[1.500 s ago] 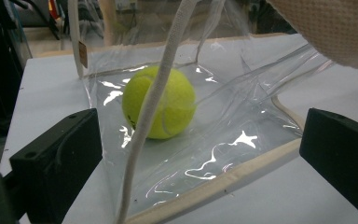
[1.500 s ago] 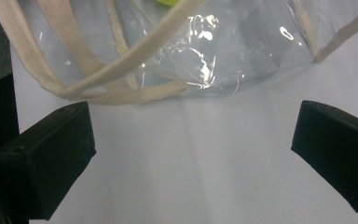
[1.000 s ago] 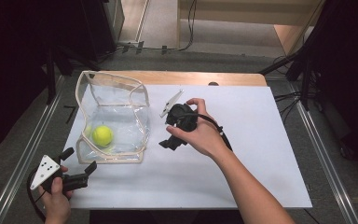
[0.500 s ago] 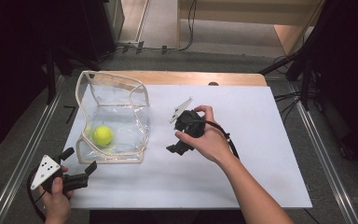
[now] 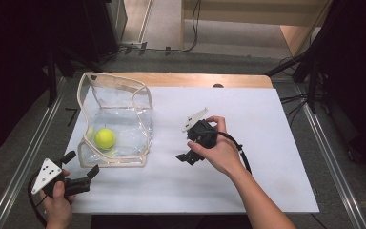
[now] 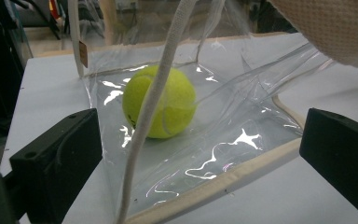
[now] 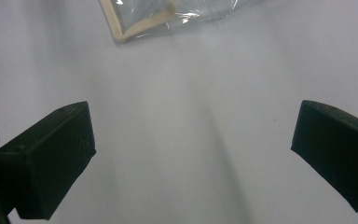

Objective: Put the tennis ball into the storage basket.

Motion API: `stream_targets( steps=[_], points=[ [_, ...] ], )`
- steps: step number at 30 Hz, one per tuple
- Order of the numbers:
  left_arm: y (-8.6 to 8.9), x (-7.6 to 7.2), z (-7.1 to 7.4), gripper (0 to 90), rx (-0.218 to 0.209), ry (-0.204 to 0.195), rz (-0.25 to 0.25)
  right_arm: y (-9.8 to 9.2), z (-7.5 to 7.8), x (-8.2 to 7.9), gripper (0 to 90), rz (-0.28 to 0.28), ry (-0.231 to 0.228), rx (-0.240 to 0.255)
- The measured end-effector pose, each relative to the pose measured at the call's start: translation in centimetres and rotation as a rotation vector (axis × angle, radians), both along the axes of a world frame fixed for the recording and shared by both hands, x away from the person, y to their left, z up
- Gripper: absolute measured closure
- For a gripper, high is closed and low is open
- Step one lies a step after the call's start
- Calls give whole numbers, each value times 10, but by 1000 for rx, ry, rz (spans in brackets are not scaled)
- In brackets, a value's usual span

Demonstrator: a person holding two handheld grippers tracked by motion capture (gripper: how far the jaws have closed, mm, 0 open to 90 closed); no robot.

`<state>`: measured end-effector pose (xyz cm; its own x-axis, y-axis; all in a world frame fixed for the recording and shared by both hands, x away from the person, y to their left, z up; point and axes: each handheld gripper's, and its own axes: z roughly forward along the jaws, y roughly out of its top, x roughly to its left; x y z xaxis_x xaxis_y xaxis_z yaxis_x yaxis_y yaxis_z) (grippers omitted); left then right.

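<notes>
Two bare forearms without sleeves, each hand holding a black gripper. The left gripper (image 5: 81, 164) carries a grey three-cornered plate with black dots and a black cable. The right gripper (image 5: 187, 156) has a similar plate and cable. Both have blocky black jaws.

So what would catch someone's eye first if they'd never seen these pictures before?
Probably the yellow tennis ball, bright against everything else, sitting inside a clear plastic bag with cream edging on the left part of the white table. Next, the two black tools: the left tool at the table's near left corner, jaws open towards the bag, and the right tool, open and empty over the middle of the table.
</notes>
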<state>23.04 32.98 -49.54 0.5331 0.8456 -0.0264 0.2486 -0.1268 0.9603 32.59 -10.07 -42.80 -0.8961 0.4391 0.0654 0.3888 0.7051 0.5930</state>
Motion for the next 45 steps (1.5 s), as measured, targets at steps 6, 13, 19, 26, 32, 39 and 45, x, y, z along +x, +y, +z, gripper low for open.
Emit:
stream_targets(
  steps=[6, 13, 19, 26, 32, 39, 45],
  points=[
    [0, 0, 0, 0, 2, 1, 1, -6, -3, -5, 0, -15, -18, 12],
    [0, 0, 0, 0, -2, -1, -3, -13, -9, -9, 0, -33, -25, 31],
    [0, 0, 0, 0, 0, 0, 0, -24, -15, -13, 0, -56, -35, 58],
    [0, 0, 0, 0, 3, 0, 0, -35, -19, -16, 0, -75, -44, 75],
    [0, 0, 0, 0, 5, 1, -1, -46, -25, -20, 0, -97, -41, 95],
    [-1, 0, 0, 0, 4, 0, 1, -61, -32, -26, 0, -120, -45, 130],
    [-1, 0, 0, 0, 6, 0, 2, -74, -37, -33, 0, -142, -61, 160]
  ],
)
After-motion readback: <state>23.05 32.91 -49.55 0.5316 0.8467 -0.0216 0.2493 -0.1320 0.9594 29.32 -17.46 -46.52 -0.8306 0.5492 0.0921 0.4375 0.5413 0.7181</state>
